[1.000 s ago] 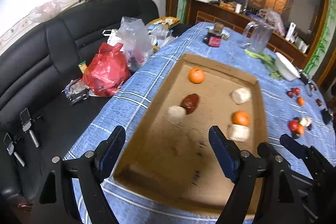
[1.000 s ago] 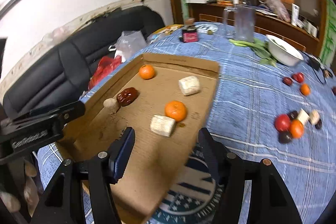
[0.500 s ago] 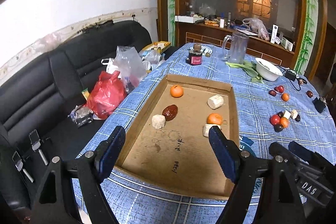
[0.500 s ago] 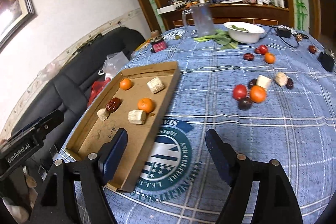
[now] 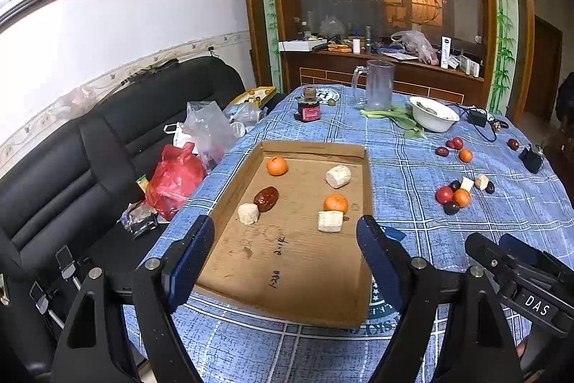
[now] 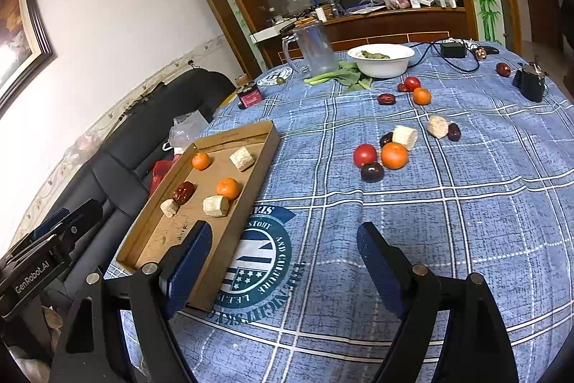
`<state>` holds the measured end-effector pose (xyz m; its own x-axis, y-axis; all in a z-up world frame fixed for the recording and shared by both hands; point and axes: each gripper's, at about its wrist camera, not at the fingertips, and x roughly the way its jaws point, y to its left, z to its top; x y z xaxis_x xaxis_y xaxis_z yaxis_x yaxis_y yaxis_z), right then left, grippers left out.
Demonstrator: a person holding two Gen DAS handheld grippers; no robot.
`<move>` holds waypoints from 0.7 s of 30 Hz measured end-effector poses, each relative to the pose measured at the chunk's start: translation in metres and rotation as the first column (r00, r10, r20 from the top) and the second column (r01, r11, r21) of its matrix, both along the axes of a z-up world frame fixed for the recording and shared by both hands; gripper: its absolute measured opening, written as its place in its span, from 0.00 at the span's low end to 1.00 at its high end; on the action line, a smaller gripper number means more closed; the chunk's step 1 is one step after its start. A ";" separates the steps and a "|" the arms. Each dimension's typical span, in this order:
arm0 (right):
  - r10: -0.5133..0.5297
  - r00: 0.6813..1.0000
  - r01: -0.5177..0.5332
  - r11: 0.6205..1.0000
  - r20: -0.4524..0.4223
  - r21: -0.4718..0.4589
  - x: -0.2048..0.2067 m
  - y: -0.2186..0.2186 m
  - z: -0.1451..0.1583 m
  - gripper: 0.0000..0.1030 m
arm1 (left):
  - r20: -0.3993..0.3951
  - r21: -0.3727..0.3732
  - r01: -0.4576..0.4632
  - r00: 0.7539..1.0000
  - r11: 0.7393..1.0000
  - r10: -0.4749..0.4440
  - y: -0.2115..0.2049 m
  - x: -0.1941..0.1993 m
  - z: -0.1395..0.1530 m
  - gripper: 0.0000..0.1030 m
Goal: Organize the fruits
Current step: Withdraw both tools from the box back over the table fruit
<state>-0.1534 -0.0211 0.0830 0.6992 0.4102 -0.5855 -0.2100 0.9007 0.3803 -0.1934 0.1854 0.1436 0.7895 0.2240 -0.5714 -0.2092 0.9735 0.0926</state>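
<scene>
Dim indoor light, sharp focus, fisheye-bent, dark-vignetted edges.

Ahead of our left jaws lies a tray (image 5: 362, 167) of matt brown cardboard, stained and pen-marked. The worktop wears a woven blue checked cloth (image 6: 448, 221) with a printed emblem. Beyond our right jaws the tomato (image 6: 365, 155) looks smooth and glossy, the pale chunks (image 6: 405, 138) rough and chalky. The jaw pads (image 6: 190, 261) are textured blue rubber on matt black plastic. The sofa (image 5: 71, 167) looks like glossy black leather.
</scene>
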 end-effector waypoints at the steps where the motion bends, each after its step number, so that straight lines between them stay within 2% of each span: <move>1: -0.003 1.000 0.003 1.000 -0.001 0.003 -0.001 -0.002 -0.001 0.84 | -0.002 0.002 0.004 1.000 1.000 -0.004 -0.003 0.000 0.000 0.79; 11: -0.043 0.999 0.045 0.998 -0.031 0.039 0.005 -0.028 -0.014 0.84 | -0.047 0.015 0.060 0.997 0.998 -0.059 -0.021 0.013 -0.013 0.79; 21: -0.129 0.988 0.130 0.992 -0.081 0.009 0.024 -0.073 -0.026 0.84 | -0.122 -0.044 0.135 0.983 0.990 -0.140 -0.035 0.037 -0.034 0.79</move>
<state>-0.1295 -0.0941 0.0565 0.6980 0.3281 -0.6366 -0.0607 0.9128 0.4040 -0.1563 0.1501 0.1099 0.7334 0.0958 -0.6731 -0.0620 0.9953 0.0741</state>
